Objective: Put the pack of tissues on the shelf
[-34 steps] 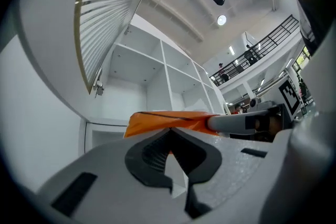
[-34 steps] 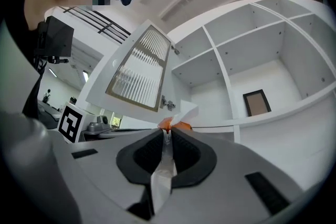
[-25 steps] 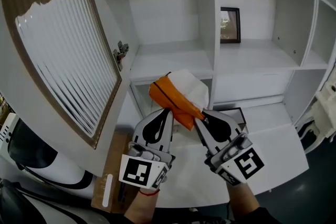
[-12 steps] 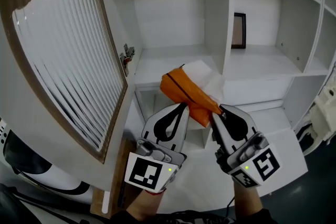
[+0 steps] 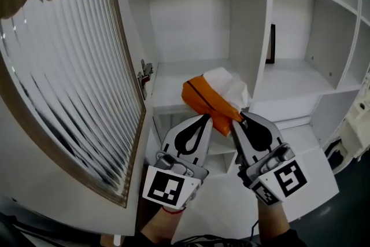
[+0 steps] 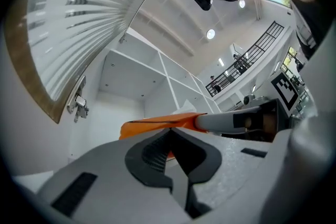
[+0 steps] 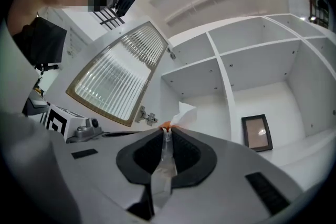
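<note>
An orange pack of tissues with a white tissue sticking out of its top hangs in front of the white shelf unit. It is level with the middle compartment's board. My left gripper is shut on the pack's lower left edge, and orange shows just past its tips. My right gripper is shut on the pack's right end. Clear wrapper film is pinched between its pads, and the tissue pokes up beyond that gripper.
An open cabinet door with ribbed glass swings out at the left, its hinge beside the compartment. A dark picture frame stands in the compartment to the right. A white counter lies below the shelves.
Both grippers have carried the pack upward and nearer to the shelf unit. The glass door and the compartments now loom larger in the head view.
</note>
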Demonstrator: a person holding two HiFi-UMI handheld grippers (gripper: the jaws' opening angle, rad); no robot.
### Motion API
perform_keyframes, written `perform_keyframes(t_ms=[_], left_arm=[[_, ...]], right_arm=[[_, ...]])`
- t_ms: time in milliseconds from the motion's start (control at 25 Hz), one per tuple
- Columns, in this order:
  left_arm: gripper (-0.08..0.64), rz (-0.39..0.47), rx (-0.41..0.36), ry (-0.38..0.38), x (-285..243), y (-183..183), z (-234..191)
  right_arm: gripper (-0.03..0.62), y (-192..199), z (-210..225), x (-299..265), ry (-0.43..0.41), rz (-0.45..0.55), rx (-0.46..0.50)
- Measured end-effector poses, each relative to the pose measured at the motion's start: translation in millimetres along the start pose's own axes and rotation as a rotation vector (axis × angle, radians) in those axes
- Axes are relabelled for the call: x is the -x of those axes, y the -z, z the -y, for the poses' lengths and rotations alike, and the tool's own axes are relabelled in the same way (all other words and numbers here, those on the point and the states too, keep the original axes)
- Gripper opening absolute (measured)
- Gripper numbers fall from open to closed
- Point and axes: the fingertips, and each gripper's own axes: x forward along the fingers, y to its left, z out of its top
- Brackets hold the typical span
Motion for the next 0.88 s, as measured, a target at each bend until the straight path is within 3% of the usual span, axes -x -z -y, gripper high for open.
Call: perform_keyframes(t_ms=[120,440,720,880], left_arm=[[0.008,0.009,0.026,0.0,-4,2,-10],[0.008,-0.022,-0.024,0.019,-9,11,-20],[0.008,-0.025,-0.097,0.027,-7,14,-17],[0.008,-0.072,-0.165,0.063,-7,22,-7]], right_arm=[[0.023,3,3,-14,0.016,-0.032,0.035],[0.023,11,9,-46,0.081,-0.075,0.081],[0.023,20,11,-65,0.115,-0.09,0.076],[0.023,23,13,-69,0.12,-0.084,0.067]])
